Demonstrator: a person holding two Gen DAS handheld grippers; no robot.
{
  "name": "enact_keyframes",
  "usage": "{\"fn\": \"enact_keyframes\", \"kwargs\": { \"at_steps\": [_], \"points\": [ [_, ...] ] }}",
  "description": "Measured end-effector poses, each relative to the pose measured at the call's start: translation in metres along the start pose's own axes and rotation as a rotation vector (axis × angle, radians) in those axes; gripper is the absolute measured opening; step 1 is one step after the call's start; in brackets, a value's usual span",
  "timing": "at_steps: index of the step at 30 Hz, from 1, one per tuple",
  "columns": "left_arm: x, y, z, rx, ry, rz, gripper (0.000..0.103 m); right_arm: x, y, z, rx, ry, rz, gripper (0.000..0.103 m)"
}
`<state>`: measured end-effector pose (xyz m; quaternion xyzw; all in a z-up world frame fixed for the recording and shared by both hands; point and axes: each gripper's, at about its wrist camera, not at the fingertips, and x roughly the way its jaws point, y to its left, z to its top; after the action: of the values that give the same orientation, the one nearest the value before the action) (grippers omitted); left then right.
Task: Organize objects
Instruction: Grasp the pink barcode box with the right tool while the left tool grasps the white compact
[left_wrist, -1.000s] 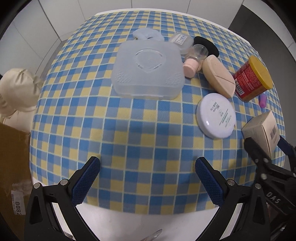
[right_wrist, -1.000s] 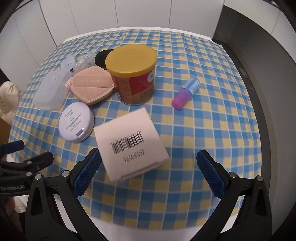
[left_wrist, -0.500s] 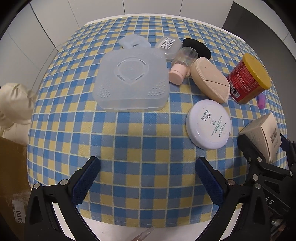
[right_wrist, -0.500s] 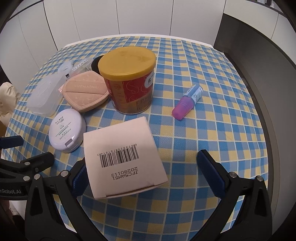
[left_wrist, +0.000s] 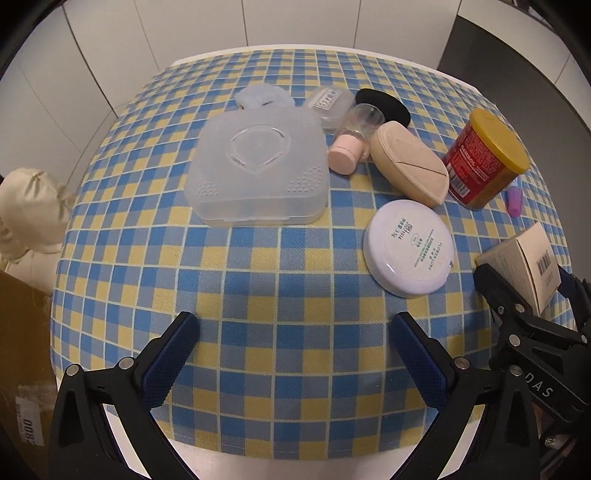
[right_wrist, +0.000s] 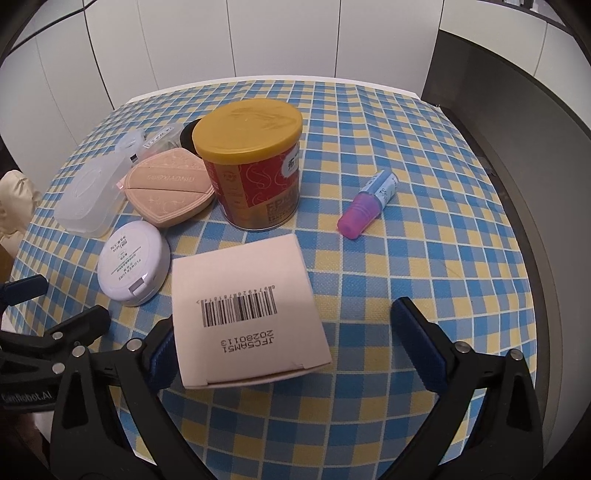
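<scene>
A pale pink box with a barcode (right_wrist: 243, 306) lies on the checked cloth between the jaws of my right gripper (right_wrist: 284, 325). The jaws are closing. The left finger is at the box's edge and the right finger (right_wrist: 417, 339) is well clear of it. Behind the box stand a red tin with a yellow lid (right_wrist: 255, 166), a white round compact (right_wrist: 133, 262), a beige puff case (right_wrist: 170, 188) and a purple-capped vial (right_wrist: 365, 206). My left gripper (left_wrist: 293, 332) hangs open over bare cloth near the front edge, short of the translucent plastic case (left_wrist: 258, 170).
A pink-capped clear bottle (left_wrist: 351, 144), a small clear case (left_wrist: 328, 103) and a black round pad (left_wrist: 384, 103) crowd the back. A cream cloth bag (left_wrist: 29, 206) and a cardboard box (left_wrist: 22, 332) sit left of the table. A dark wall (right_wrist: 517, 110) runs along the right.
Both views have tipped upward, so the objects sit lower in them. The barcode box now reaches deeper between my right fingers. Nothing on the table has shifted.
</scene>
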<state>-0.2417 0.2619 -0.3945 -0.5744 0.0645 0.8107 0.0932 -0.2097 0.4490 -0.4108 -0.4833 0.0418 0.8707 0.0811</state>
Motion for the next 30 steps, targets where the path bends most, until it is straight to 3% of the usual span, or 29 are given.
{"fn": "enact_keyframes", "kwargs": {
  "at_steps": [5,8,11,16,23,30],
  "points": [
    [-0.005,-0.022,0.001,0.062,-0.015,-0.075,0.103,-0.003,-0.005,-0.003,0.005,-0.002,-0.002,0.099],
    [-0.002,-0.035,0.002,0.103,-0.019,-0.041,0.103,-0.005,-0.013,-0.006,0.028,-0.008,-0.015,0.099],
    [0.004,-0.033,0.008,0.072,-0.021,-0.022,0.103,-0.006,-0.020,-0.007,0.048,-0.013,-0.028,0.099],
    [0.009,-0.031,0.020,0.058,-0.043,-0.020,0.103,-0.008,-0.024,-0.011,0.058,-0.025,-0.038,0.099],
    [0.028,-0.061,0.047,0.099,-0.078,-0.029,0.103,-0.017,-0.055,-0.018,0.136,-0.020,-0.081,0.099],
    [0.034,-0.063,0.059,0.056,-0.094,-0.014,0.103,-0.027,-0.078,-0.024,0.151,-0.013,-0.091,0.099]
  ]
}}
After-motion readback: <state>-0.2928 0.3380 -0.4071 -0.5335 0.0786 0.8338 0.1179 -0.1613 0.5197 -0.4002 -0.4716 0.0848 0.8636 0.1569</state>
